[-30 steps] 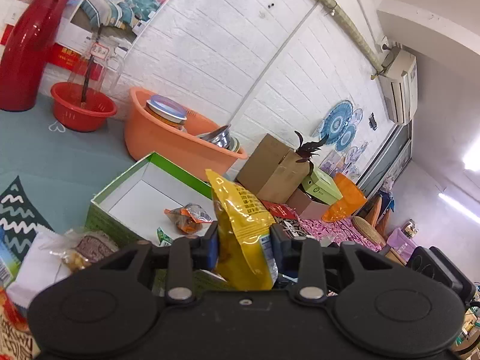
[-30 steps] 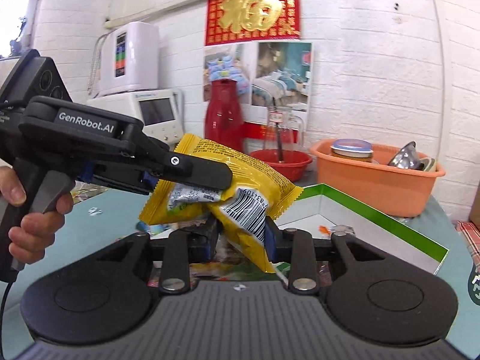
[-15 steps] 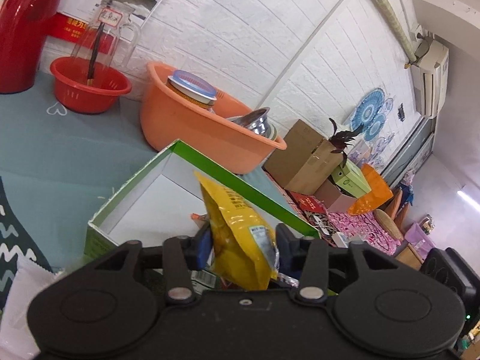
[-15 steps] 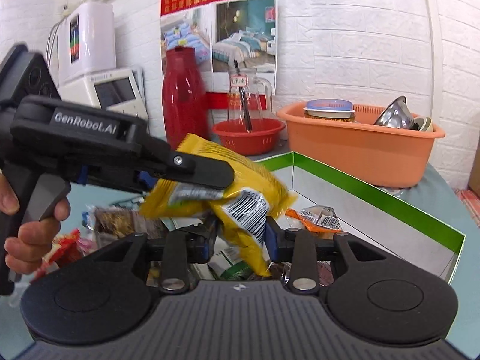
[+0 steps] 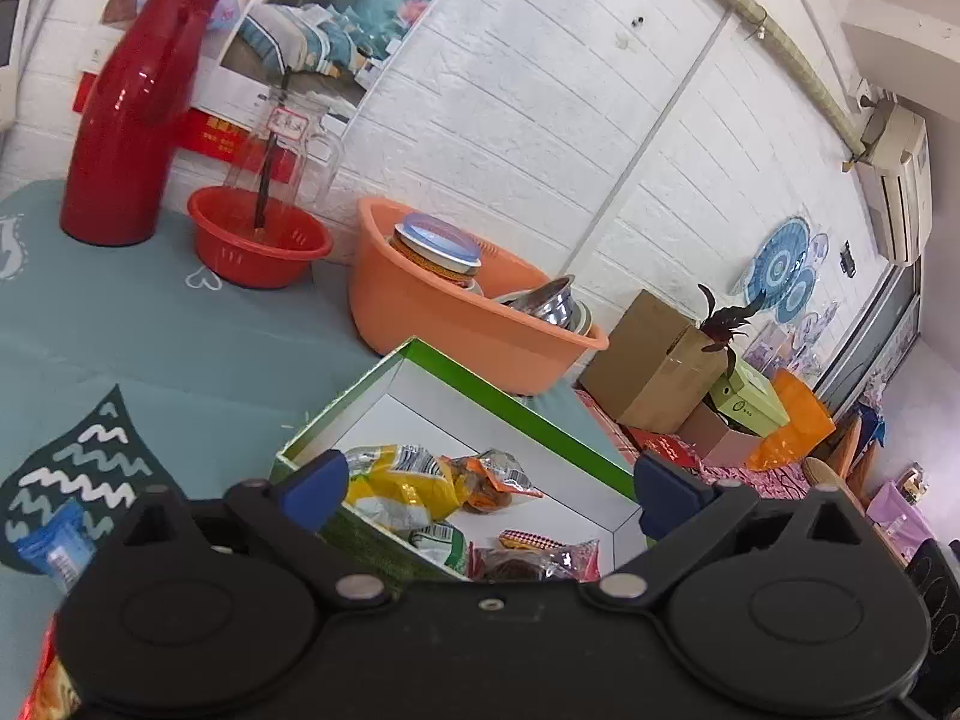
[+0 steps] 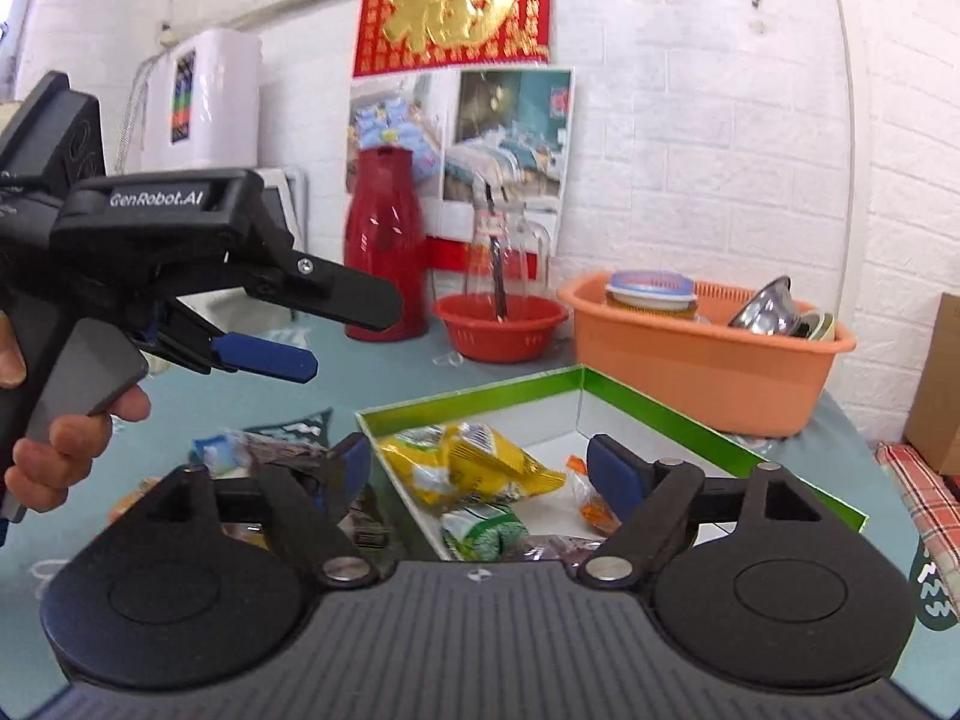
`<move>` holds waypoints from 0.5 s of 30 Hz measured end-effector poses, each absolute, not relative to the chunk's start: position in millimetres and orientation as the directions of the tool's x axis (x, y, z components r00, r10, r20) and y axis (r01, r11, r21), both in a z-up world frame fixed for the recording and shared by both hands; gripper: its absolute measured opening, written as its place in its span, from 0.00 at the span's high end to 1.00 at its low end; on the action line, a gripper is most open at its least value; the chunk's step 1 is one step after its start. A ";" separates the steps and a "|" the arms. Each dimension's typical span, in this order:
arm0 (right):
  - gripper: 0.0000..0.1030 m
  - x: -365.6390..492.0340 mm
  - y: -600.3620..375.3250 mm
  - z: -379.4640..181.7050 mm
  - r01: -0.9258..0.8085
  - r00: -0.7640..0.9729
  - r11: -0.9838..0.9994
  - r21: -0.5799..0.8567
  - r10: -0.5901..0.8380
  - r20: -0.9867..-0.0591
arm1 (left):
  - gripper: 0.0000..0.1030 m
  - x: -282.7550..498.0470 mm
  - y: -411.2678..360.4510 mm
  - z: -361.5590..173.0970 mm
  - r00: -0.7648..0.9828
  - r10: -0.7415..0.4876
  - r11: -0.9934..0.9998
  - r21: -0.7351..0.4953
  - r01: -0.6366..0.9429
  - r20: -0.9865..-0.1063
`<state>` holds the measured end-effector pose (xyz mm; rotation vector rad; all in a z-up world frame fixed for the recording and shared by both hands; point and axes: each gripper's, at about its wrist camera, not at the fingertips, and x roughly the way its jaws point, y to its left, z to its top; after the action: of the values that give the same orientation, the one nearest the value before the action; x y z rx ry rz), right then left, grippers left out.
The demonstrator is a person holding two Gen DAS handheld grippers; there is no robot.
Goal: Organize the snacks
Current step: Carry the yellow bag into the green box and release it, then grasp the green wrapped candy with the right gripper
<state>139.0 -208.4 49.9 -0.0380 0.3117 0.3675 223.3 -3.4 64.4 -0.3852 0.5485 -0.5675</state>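
Both hand-held grippers [image 5: 489, 489] [image 6: 477, 468] just opened wide, empty; crinkly yellow foil packet [image 6: 474, 468] inside green-rimmed cardboard box [image 6: 660, 405].

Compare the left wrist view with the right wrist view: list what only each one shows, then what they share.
Only the left wrist view: a cardboard box, a wall air conditioner and blue wall plates.

Only the right wrist view: the left gripper from the side, jaws open, the hand on its trigger, a white appliance and a red and gold banner.

Both: the green box with the yellow bag lying in it, the orange basin, red bowl and red flask. The right gripper is open.
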 end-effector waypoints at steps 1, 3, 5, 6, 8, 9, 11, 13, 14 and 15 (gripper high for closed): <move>0.00 130.5 -207.5 52.2 -0.362 0.886 0.932 0.021 0.351 -0.302 | 0.00 214.2 0.0 66.7 0.714 -0.591 0.783 -0.481 0.394 -0.376; 0.00 114.4 -206.5 54.6 -0.372 0.882 0.928 0.026 0.362 -0.300 | 0.00 195.3 6.9 69.2 0.719 -0.579 0.790 -0.480 0.381 -0.383; 0.00 98.4 -204.9 53.4 -0.386 0.876 0.922 0.038 0.379 -0.299 | 0.00 177.0 13.7 68.5 0.721 -0.574 0.796 -0.470 0.381 -0.388; 0.00 90.4 -203.8 51.3 -0.394 0.870 0.918 0.045 0.388 -0.302 | 0.00 169.7 16.5 67.3 0.726 -0.562 0.806 -0.459 0.374 -0.396; 0.00 78.3 -201.6 46.0 -0.402 0.860 0.914 0.064 0.400 -0.317 | 0.00 153.7 23.0 61.5 0.736 -0.531 0.831 -0.429 0.355 -0.420; 0.00 73.0 -201.2 43.1 -0.402 0.857 0.913 0.072 0.403 -0.321 | 0.00 148.0 26.2 57.8 0.736 -0.524 0.837 -0.421 0.350 -0.430; 0.00 61.6 -200.3 35.6 -0.404 0.848 0.909 0.105 0.415 -0.329 | 0.00 136.3 34.6 45.8 0.731 -0.504 0.851 -0.409 0.330 -0.459; 0.00 54.5 -198.1 28.3 -0.410 0.833 0.901 0.141 0.432 -0.346 | 0.00 128.2 42.3 34.1 0.729 -0.483 0.863 -0.403 0.303 -0.486; 0.00 51.4 -195.4 24.3 -0.418 0.821 0.895 0.153 0.444 -0.357 | 0.00 124.6 46.7 27.7 0.726 -0.476 0.868 -0.399 0.296 -0.497; 0.00 48.3 -192.5 21.0 -0.426 0.812 0.891 0.156 0.453 -0.368 | 0.00 122.0 50.7 21.5 0.723 -0.468 0.873 -0.394 0.288 -0.509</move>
<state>48.3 -192.5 21.0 0.0676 0.4092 0.4699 122.0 50.7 21.5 -0.2986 0.6381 -0.4241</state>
